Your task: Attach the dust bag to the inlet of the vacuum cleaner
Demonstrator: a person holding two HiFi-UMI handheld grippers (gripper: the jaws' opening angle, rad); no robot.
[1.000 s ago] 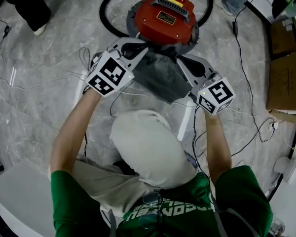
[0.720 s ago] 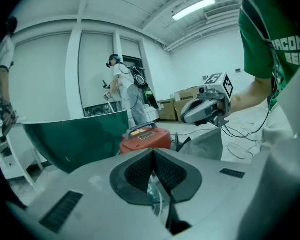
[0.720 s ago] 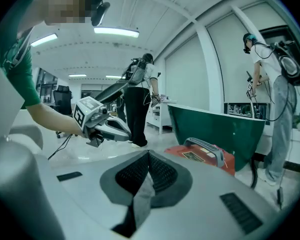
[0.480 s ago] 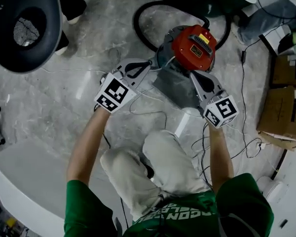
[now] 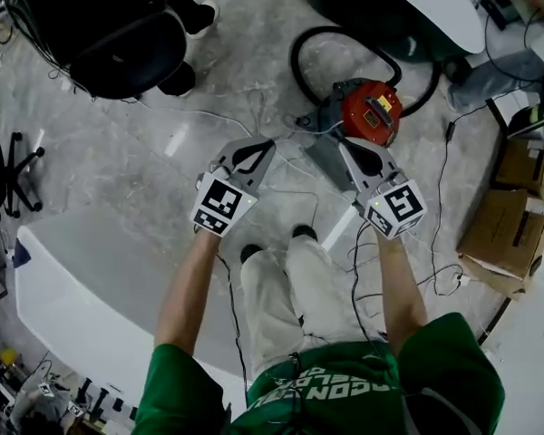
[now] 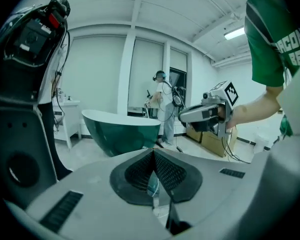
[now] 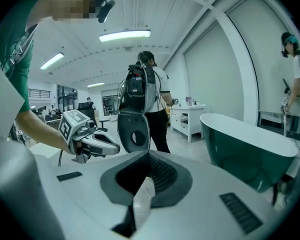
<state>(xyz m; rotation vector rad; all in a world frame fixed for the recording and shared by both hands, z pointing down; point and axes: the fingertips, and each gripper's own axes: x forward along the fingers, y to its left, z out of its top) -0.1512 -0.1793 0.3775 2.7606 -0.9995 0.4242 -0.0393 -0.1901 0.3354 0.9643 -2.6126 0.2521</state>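
The red vacuum cleaner (image 5: 370,111) stands on the floor far below, with the grey dust bag (image 5: 325,157) lying against its near side. Both grippers are held high above them, side by side. My left gripper (image 5: 261,145) is shut with nothing between its pads (image 6: 154,153). My right gripper (image 5: 346,145) is also shut and empty (image 7: 149,155), and it hides part of the bag. Each gripper view looks level across the room, and neither shows the vacuum or the bag. The right gripper (image 6: 210,115) shows in the left gripper view, and the left gripper (image 7: 87,136) in the right gripper view.
A black hose (image 5: 344,39) loops behind the vacuum, and cables trail over the marble floor. A black office chair (image 5: 118,25) is at far left, a white curved table (image 5: 82,279) at near left, cardboard boxes (image 5: 508,229) at right. A green tub (image 6: 120,131) and standing people (image 7: 146,99) are ahead.
Both grippers have left the dust bag's sides and risen well above the vacuum. The head view has climbed too, so the vacuum and bag look smaller and farther off.
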